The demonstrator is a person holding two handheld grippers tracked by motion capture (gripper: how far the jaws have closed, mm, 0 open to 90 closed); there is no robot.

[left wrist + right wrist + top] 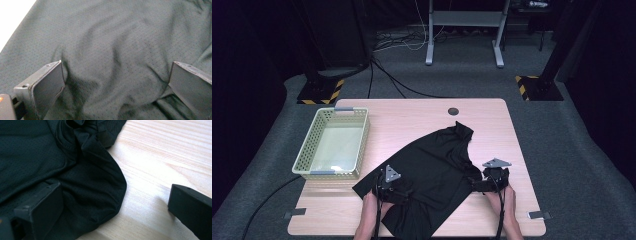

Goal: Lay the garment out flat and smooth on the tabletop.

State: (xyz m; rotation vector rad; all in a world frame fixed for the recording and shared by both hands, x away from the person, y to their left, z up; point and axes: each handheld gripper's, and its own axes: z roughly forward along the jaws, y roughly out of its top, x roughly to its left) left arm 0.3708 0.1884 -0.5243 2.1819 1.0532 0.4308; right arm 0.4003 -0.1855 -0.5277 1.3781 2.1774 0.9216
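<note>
A black mesh shirt [432,165] lies spread and rumpled across the middle of the light wooden table [412,112]. My left gripper [398,189] rests on the shirt's near left part, open, its jaws wide apart with wrinkled fabric [115,62] between them. At the shirt's right edge sits my right gripper [476,184], also open. Its left jaw lies on a rounded fold of the shirt [97,187], and its right jaw stands over bare wood [160,170].
A pale green perforated basket [304,155] stands at the table's left side. A round cable hole [453,111] sits near the far edge. Table legs and cables [412,42] lie on the grey floor beyond.
</note>
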